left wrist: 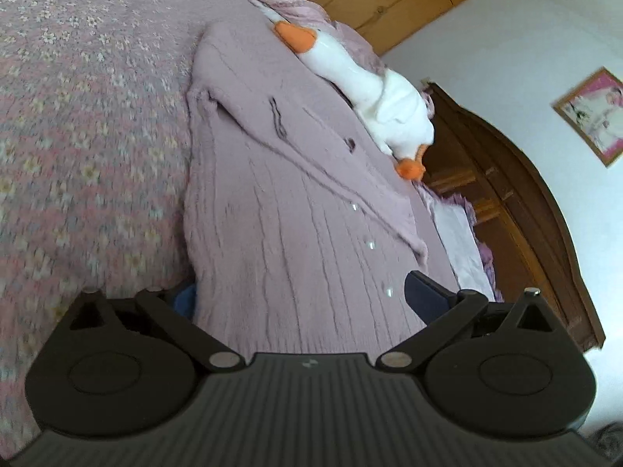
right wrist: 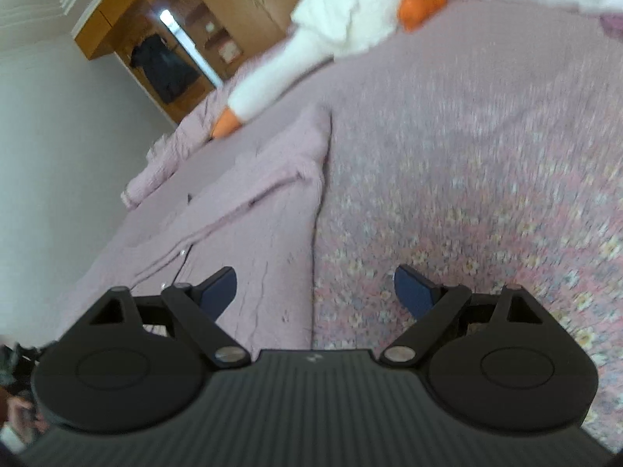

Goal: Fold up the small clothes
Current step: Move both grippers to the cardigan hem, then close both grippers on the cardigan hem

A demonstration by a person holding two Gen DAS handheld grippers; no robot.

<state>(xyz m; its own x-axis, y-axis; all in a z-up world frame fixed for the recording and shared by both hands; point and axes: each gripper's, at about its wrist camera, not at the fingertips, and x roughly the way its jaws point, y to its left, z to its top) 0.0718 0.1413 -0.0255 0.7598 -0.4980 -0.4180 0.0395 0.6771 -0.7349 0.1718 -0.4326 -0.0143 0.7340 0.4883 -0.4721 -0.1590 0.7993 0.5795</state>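
A lilac knit cardigan (left wrist: 280, 202) with small shiny buttons lies flat on the floral bedspread (left wrist: 85, 124). My left gripper (left wrist: 303, 297) is open wide at its near hem. Its left fingertip (left wrist: 185, 299) is partly hidden by the cardigan's edge, and the right one rests over the fabric near the button row. In the right wrist view the cardigan (right wrist: 253, 233) fills the lower left. My right gripper (right wrist: 317, 292) is open and straddles the garment's side edge, with one finger over the knit and the other over the bedspread (right wrist: 467, 179).
A white plush goose (left wrist: 373, 89) with orange beak and feet lies along the cardigan's far side; it also shows as the goose (right wrist: 331, 35) in the right wrist view. Beyond it are a dark wooden headboard (left wrist: 518, 202), a wardrobe (right wrist: 202, 31) and a rumpled lilac quilt (right wrist: 171, 155).
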